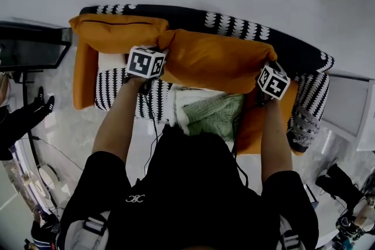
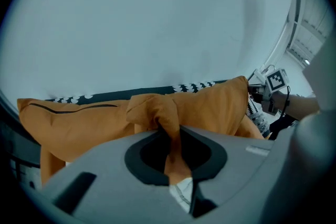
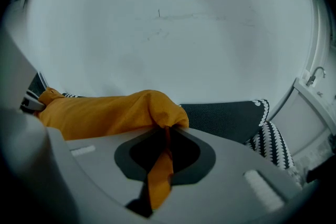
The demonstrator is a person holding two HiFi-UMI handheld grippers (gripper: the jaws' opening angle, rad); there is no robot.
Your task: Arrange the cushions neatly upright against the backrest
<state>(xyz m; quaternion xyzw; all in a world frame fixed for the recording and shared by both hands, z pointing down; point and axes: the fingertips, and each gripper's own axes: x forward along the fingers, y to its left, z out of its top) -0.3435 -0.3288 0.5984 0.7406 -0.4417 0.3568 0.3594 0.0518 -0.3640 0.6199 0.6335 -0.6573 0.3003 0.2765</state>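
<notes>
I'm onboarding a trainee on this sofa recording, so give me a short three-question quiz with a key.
1. True or false: the left gripper and the right gripper are both shut on the same orange cushion.
2. What does the left gripper pinch? A) a corner of the cushion's fabric B) the sofa's armrest C) nothing
3. Fill in: in the head view, the other orange cushion lies to the ____ of the held one.
Key: 1 true; 2 A; 3 left.
</notes>
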